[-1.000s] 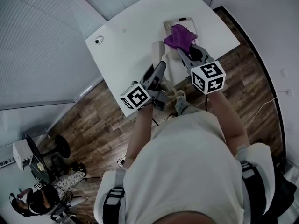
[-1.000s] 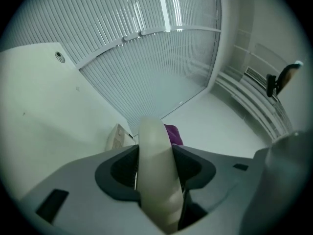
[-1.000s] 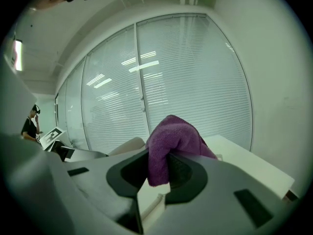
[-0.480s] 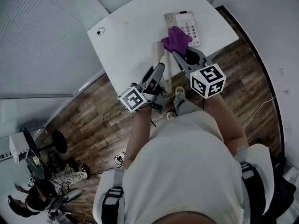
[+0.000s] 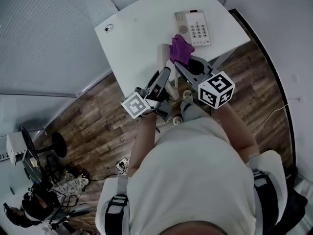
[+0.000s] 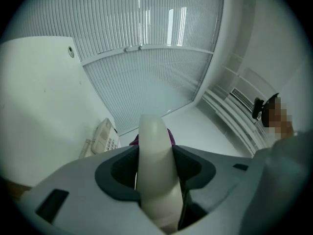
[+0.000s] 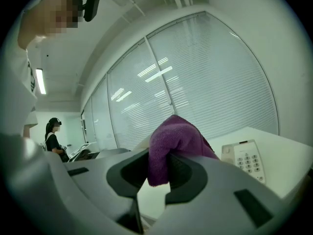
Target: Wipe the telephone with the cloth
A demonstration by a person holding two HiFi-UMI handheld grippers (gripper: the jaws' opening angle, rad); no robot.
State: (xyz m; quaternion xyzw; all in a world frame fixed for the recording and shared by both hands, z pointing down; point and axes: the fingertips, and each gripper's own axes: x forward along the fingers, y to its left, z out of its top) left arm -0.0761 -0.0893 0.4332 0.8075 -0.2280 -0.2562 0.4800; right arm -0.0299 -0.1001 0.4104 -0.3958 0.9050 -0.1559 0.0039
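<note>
While the left gripper (image 6: 155,156) clamps the cream handset (image 6: 152,133) with wide jaws, the right gripper (image 7: 159,168) pinches the purple cloth (image 7: 177,140) just right of it, near the telephone base (image 5: 196,26).

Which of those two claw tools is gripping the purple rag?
The right gripper, in the person's right hand: its jaws pinch the purple cloth. The left gripper clamps the cream telephone handset instead.

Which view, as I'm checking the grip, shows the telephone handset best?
The left gripper view: the telephone handset fills the centre, clamped between the jaws. The head view shows it small, beside the purple cloth; the right gripper view shows mostly that cloth.
</note>
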